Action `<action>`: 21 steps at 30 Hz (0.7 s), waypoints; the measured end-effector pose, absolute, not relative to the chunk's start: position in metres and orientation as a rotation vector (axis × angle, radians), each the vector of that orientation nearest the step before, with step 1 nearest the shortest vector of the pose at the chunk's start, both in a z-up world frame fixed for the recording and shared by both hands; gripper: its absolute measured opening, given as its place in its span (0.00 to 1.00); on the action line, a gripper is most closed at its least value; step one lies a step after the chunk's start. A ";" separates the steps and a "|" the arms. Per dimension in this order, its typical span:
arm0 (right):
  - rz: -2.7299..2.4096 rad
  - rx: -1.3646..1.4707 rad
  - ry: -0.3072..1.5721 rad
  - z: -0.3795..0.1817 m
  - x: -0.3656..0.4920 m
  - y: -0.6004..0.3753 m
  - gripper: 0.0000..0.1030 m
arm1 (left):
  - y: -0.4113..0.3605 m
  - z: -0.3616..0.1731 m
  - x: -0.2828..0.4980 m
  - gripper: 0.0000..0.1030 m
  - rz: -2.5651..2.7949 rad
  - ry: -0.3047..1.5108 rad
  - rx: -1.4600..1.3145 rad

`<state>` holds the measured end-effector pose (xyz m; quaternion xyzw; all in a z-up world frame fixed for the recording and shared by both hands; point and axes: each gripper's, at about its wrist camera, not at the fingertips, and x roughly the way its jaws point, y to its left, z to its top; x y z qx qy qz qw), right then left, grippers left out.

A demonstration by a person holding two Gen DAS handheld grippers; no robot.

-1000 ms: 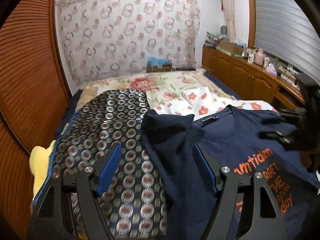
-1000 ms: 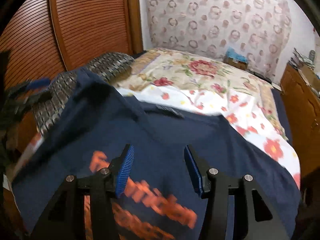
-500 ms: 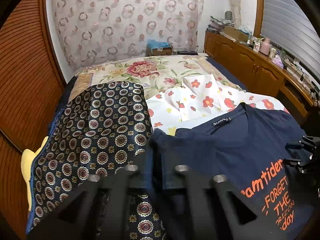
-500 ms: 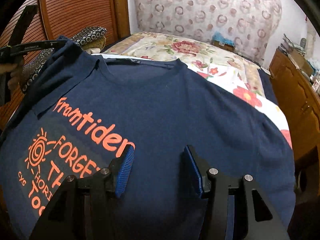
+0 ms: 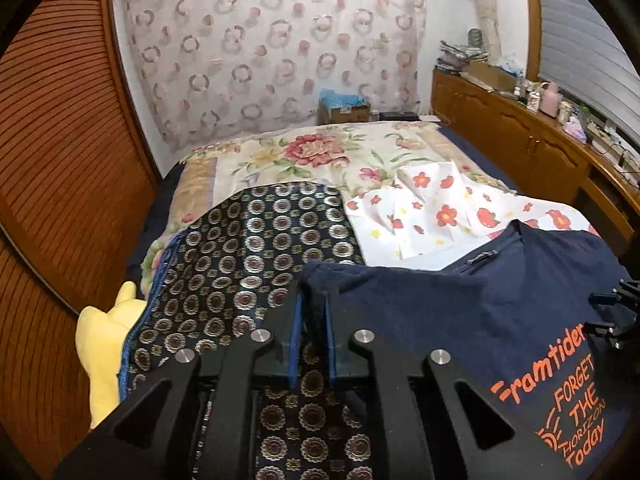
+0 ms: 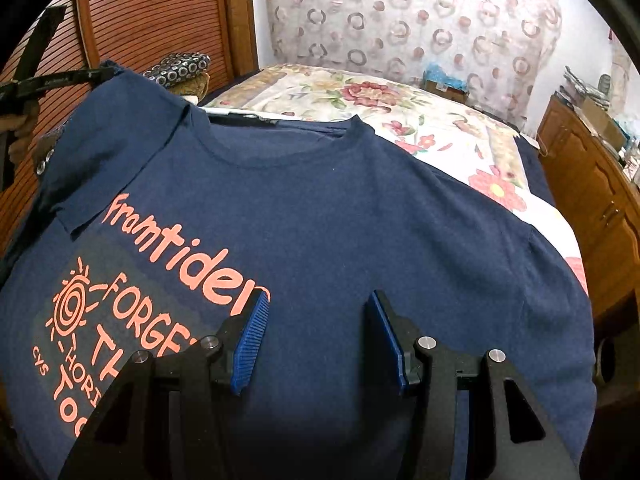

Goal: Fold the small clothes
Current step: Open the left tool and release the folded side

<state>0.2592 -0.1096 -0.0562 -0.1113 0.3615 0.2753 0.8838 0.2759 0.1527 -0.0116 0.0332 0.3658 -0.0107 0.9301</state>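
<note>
A navy T-shirt [image 6: 340, 216] with orange print lies front up on the bed; it also shows in the left wrist view [image 5: 460, 312]. My left gripper [image 5: 311, 312] is shut on the shirt's left sleeve edge, over the dark patterned cloth [image 5: 248, 256]. In the right wrist view the left gripper [image 6: 60, 78] shows at the far left, at that sleeve. My right gripper [image 6: 316, 320] is open and empty, just above the shirt's middle. The right gripper shows small at the right edge of the left wrist view [image 5: 616, 316].
A white floral cloth [image 5: 432, 212] lies behind the shirt on the floral bedspread [image 5: 320, 152]. A yellow soft item [image 5: 100, 340] sits at the bed's left edge. A wooden slatted wall [image 5: 60, 160] is at left, a wooden cabinet [image 5: 520, 144] at right.
My left gripper went from open around the sleeve to shut on it. The shirt has been spread flat, and my right gripper stays open over it.
</note>
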 end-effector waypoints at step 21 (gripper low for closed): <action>0.494 -0.130 0.613 -0.025 0.209 -0.196 0.52 | 0.063 -0.012 0.176 0.77 -0.270 0.657 0.045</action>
